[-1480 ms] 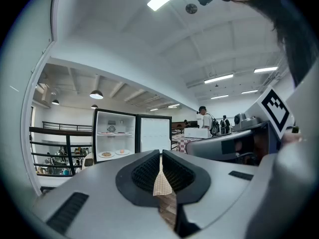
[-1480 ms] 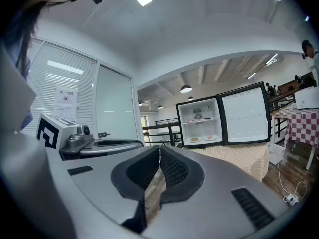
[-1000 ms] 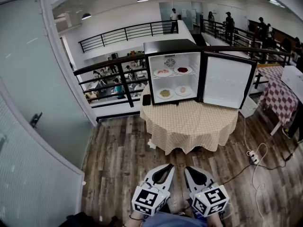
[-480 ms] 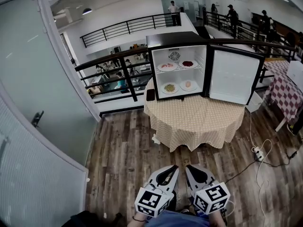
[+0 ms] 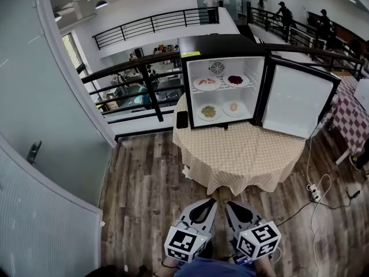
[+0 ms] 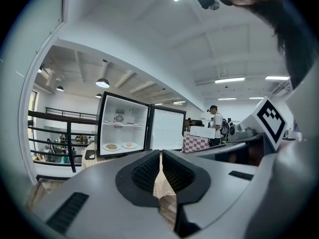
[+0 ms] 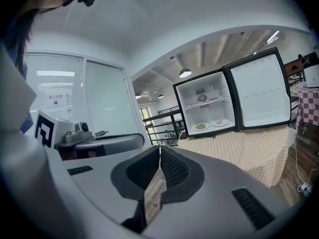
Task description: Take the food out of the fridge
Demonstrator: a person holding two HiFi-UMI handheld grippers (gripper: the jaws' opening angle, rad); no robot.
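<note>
- Food point(image 5: 209, 112) lies on four round white plates, two on each level of the boxy black fridge point(image 5: 219, 44), whose flat white door point(image 5: 294, 100) stands wide open.
- The fridge stands on a round table point(image 5: 242, 154) draped in checked beige cloth.
- Left gripper point(image 5: 209, 202) and right gripper point(image 5: 229, 206), grey with ribbed pads, hang well short of the table, jaws pressed together on nothing.
- The dishes are too small to identify.
</note>
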